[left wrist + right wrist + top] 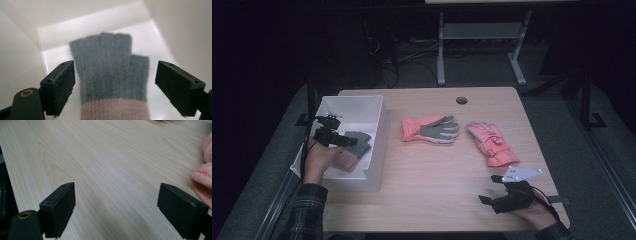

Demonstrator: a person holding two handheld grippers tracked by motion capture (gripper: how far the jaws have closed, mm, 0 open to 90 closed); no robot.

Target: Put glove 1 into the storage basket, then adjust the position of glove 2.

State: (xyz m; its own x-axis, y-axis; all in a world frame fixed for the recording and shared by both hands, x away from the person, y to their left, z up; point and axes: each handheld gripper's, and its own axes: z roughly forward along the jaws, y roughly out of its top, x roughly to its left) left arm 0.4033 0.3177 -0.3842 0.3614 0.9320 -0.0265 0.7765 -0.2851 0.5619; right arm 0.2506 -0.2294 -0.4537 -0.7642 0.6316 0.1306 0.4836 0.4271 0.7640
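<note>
Hovering our spread left claw (pixel 115 90) over the grey knit glove (pixel 110 72) in the white bin (pixel 377 140), we risk pinching only fuzz and dropping it; our right claw (pixel 125 212) rests spread above the worktop (pixel 105 157).

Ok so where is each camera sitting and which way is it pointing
High view: above the person's side, looking forward and down on the table; both forearms and hand-held grippers show.
Left gripper view: rides the left hand-held gripper, looking into the white bin at the grey knit glove; its two black jaws stand open.
Right gripper view: rides the right hand-held gripper, facing the bare tabletop; jaws open, a pink ski glove at the edge.
Shared: high and left gripper views both show the bin and knit glove.
</note>
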